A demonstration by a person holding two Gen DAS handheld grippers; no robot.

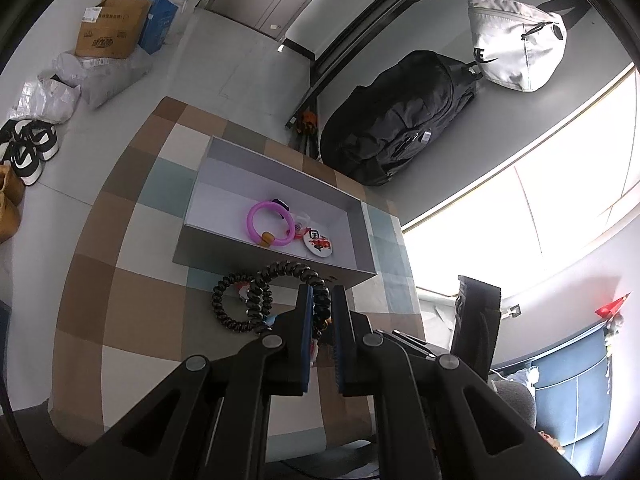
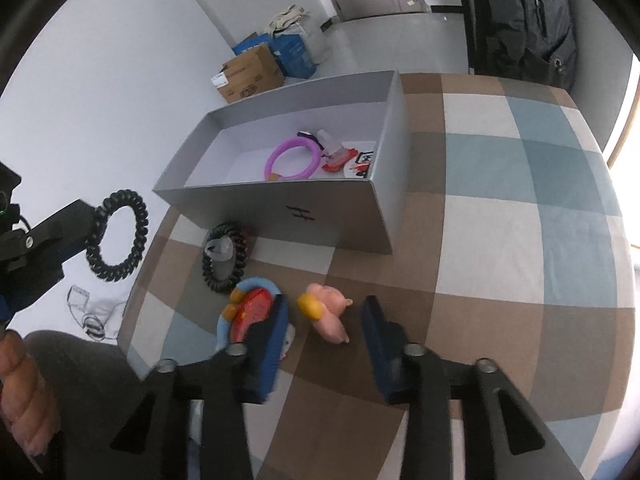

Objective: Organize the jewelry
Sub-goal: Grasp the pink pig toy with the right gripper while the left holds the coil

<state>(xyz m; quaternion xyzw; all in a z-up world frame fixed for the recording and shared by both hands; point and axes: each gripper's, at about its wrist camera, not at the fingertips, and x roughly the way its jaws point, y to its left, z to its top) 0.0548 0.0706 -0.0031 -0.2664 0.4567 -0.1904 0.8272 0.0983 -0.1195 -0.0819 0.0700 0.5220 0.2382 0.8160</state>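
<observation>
My left gripper [image 1: 321, 300] is shut on a black spiral bracelet [image 1: 288, 268]; the right wrist view shows that gripper [image 2: 90, 226] holding the coil [image 2: 120, 236] in the air past the table's left edge. A second black spiral bracelet [image 2: 224, 260] lies on the checked cloth in front of the grey box [image 2: 280, 216]. My right gripper [image 2: 326, 303] stands open low over the cloth, astride a pink pig charm with a yellow ring [image 2: 328, 312]; a gap shows on both sides. A blue ring with a red piece [image 2: 256, 308] lies against its left finger.
The grey box [image 1: 362, 240] holds a pink ring [image 1: 270, 222], a round badge [image 1: 318, 243] and small red pieces. A black backpack [image 1: 400, 120] and a white bag [image 1: 516, 44] hang behind the table. Cardboard boxes [image 1: 108, 32] and shoes [image 1: 28, 152] sit on the floor.
</observation>
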